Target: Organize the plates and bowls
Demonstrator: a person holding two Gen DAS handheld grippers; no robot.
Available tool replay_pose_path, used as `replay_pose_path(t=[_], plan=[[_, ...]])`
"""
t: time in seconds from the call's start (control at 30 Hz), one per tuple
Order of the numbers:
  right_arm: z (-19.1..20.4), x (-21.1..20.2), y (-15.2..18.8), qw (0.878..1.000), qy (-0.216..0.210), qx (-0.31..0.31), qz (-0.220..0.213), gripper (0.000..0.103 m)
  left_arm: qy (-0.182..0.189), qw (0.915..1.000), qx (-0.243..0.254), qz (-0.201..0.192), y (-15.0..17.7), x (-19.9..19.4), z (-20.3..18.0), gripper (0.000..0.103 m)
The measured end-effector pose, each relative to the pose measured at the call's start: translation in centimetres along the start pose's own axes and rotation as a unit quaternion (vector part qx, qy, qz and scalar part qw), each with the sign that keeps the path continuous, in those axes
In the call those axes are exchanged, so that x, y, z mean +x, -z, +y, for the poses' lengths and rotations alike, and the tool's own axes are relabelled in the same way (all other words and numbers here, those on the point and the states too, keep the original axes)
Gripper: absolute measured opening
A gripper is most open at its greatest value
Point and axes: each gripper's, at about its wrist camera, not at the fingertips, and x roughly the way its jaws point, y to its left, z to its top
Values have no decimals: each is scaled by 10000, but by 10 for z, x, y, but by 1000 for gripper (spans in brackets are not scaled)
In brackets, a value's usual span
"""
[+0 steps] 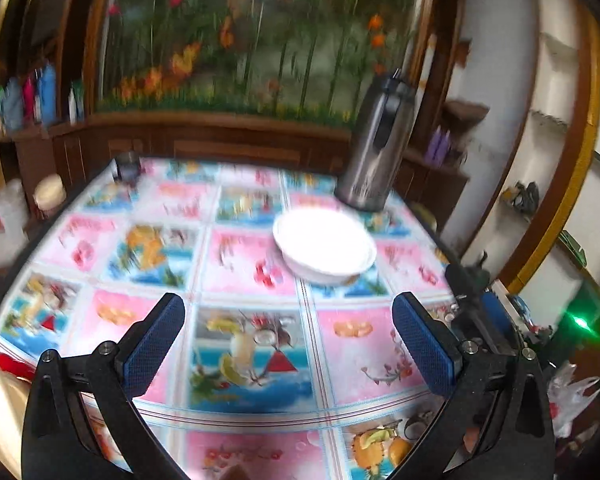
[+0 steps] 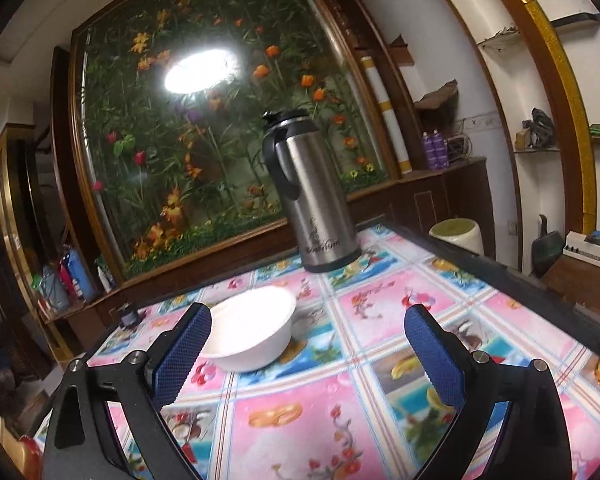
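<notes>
Behind a bench (image 2: 380, 420) spread with a glossy pink-and-blue fruit-print cloth, rising as a floral mural in a dark wooden frame, with shelves and bottles crowding both sides. Sitting toward the far right of the bench, upright and alone: a white bowl (image 2: 252, 328), rim up, apparently empty, near a tall steel thermos (image 2: 312, 200) standing just beyond it and apart from it.

Hovering above the near part of the cloth, jaws spread wide and holding nothing: the left gripper (image 1: 288, 344), with the bowl (image 1: 324, 246) lying ahead and a little right, well apart from its blue pads (image 1: 156, 344). Hanging likewise gaping and empty: the right gripper (image 2: 308, 352), with the bowl showing just past its left pad, though touching or merely overlapping in the view cannot be told.

Looking light and stiff, probably ceramic or melamine, so likely breakable and smooth-walled. Judging the rim the best hold: one pad inside, one outside the wall, pinching on the near side, away from the thermos. Risking a slide across the slick cloth if nudged before closing. Peeking in at the near left edge of both views, something pale and rounded, too blurred to name.
</notes>
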Motion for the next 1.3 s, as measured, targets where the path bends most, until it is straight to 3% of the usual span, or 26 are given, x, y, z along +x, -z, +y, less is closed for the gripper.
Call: replay_pose_path(t=[0.07, 0.1, 0.23, 0.37, 0.5, 0.67, 0.77, 0.87, 0.97, 1.07, 1.3], plan=[[-3, 3, -4, 10000, 32, 52, -39, 99, 21, 9997, -3, 257, -9, 18, -2, 103], [-6, 6, -6, 9999, 46, 119, -55, 99, -140, 9996, 40, 252, -13, 24, -5, 103], [-19, 13, -12, 9988, 121, 445, -148, 99, -940, 9948, 242, -308, -34, 35, -20, 103], [-34, 26, -19, 9967, 166, 773, -168, 99, -1260, 9892, 151, -730, -45, 41, -26, 103], [-56, 48, -22, 9898, -29, 1418, 138, 100, -1544, 9848, 57, -790, -41, 57, -27, 103], [-69, 69, -21, 9812, -198, 1872, 416, 100, -1600, 9847, -164, -666, -27, 81, -12, 103], [-69, 79, -19, 9794, -329, 1906, 586, 100, -1619, 9859, -293, -304, -26, 91, 1, 103], [-66, 88, -14, 9782, -405, 1869, 807, 100, -1586, 9859, -332, -410, -25, 85, 11, 103], [-64, 92, -9, 9756, -461, 1906, 985, 100, -1865, 9808, -300, -480, -24, 86, 23, 103], [-60, 92, -4, 9749, -425, 1910, 1058, 100, -1400, 9877, -653, -229, -24, 94, 42, 103], [-54, 92, 8, 9645, -534, 2107, 1503, 100, -1484, 9848, -905, 41, -21, 102, 67, 103]])
